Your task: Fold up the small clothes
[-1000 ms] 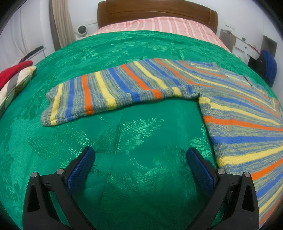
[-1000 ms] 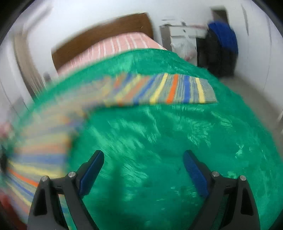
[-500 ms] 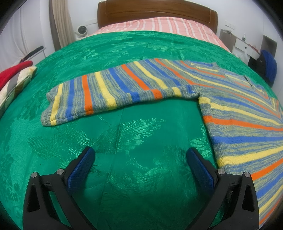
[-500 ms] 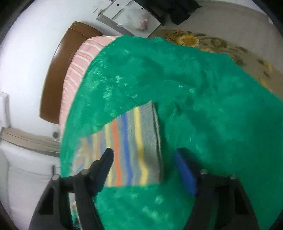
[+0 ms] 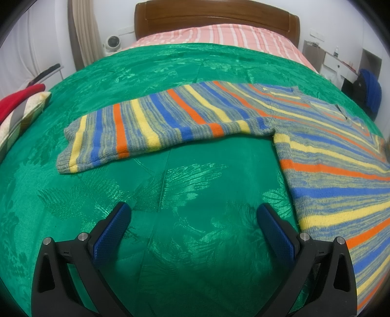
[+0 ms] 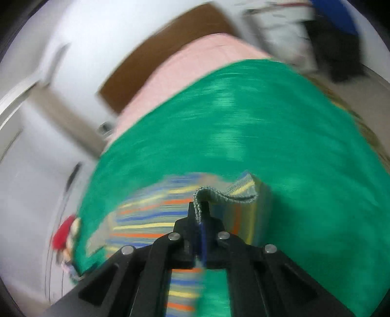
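A striped knitted sweater (image 5: pixel 324 151) in grey, blue, yellow and orange lies spread on the green bedspread (image 5: pixel 190 195). Its left sleeve (image 5: pixel 146 126) stretches flat toward the left. My left gripper (image 5: pixel 193 224) hovers open over bare bedspread in front of that sleeve, its blue pads (image 5: pixel 112 229) wide apart and holding nothing. In the blurred right wrist view my right gripper (image 6: pixel 199 212) is shut on the grey cuff of the other sleeve (image 6: pixel 219 195), lifted off the bedspread (image 6: pixel 280 136), and the sleeve trails down to the left.
A wooden headboard (image 5: pixel 214 22) and a pink striped sheet (image 5: pixel 219 36) lie beyond the bedspread. A red cloth (image 5: pixel 19 102) on a patterned cushion sits at the left edge. White furniture with a blue garment (image 5: pixel 370 92) stands at the right.
My right gripper closed on the sleeve cuff and lifted it off the bed, swinging fast. The left gripper and left sleeve have not moved.
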The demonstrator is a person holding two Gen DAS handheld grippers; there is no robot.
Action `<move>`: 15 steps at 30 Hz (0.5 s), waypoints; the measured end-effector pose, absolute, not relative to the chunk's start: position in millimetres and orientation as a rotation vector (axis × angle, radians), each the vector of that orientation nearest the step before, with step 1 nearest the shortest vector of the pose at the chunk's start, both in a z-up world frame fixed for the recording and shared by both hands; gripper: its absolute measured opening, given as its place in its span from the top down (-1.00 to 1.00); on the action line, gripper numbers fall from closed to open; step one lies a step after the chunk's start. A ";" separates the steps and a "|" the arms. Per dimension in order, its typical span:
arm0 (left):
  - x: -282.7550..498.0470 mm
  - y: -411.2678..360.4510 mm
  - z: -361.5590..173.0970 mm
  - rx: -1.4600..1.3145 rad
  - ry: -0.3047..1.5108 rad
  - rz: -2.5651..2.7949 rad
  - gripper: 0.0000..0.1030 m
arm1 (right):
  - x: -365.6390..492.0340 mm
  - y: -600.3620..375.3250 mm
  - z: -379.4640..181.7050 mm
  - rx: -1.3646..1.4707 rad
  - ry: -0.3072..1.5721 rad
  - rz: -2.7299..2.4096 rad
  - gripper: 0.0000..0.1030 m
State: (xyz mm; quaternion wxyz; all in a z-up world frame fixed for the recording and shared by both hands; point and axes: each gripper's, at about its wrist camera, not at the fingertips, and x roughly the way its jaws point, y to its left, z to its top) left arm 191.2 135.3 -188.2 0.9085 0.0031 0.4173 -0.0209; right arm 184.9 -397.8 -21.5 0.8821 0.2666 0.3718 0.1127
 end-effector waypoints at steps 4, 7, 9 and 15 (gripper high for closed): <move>190.5 136.5 -188.7 0.004 0.851 -0.045 -0.99 | 237.7 -302.6 -20.0 0.479 0.819 0.380 0.95; 191.2 136.9 -188.9 0.004 0.849 -0.045 -0.99 | 268.2 -239.4 -43.2 0.449 0.869 0.449 0.92; 188.2 137.4 -189.3 0.000 0.848 -0.047 -0.99 | 277.9 -208.0 -66.6 0.484 0.922 0.504 0.50; 188.5 137.0 -189.1 0.004 0.850 -0.045 -0.99 | 271.1 -214.8 -97.2 0.685 0.951 0.643 -0.23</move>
